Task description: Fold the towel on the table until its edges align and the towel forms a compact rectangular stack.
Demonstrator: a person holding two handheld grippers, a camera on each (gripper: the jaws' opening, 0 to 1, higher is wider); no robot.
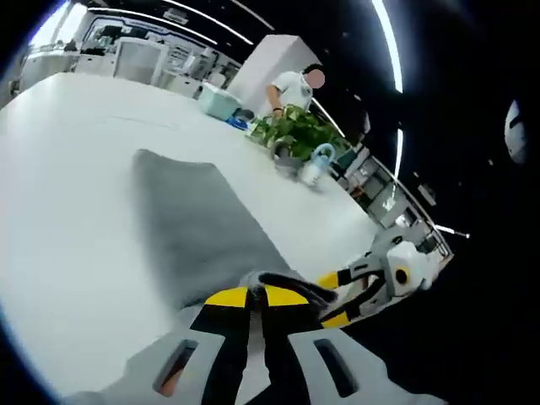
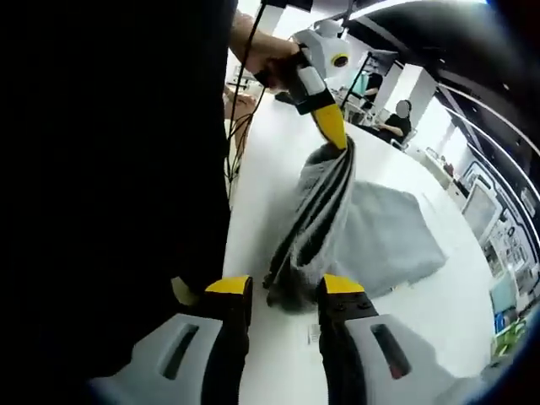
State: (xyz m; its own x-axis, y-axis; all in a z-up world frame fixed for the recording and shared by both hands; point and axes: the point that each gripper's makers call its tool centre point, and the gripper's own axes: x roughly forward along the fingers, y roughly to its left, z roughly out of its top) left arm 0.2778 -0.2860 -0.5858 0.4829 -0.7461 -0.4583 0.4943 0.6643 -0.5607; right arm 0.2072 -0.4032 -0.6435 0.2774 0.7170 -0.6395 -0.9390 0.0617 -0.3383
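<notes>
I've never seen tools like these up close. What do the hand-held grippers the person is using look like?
Each hand-held gripper has two black jaws with yellow tips on a pale grey body with slotted openings. The left hand-held gripper and the right hand-held gripper look alike. From outside, the body is white with a yellow-ringed round part and a yellow-and-black neck.

We see a bright room lit from overhead: long ceiling light strips [image 1: 386,42] burn white and curve with the fisheye bend in the left gripper view. The white tabletop [image 1: 76,169] glares near its far end, washing out detail there. The grey towel [image 1: 198,228] looks soft and slightly smeared, with a faint shadow along its edge. In the right gripper view a dark mass blacks out the left half, while bright windows [image 2: 447,126] bloom at the right. Straight lines bow hard near both edges.
</notes>
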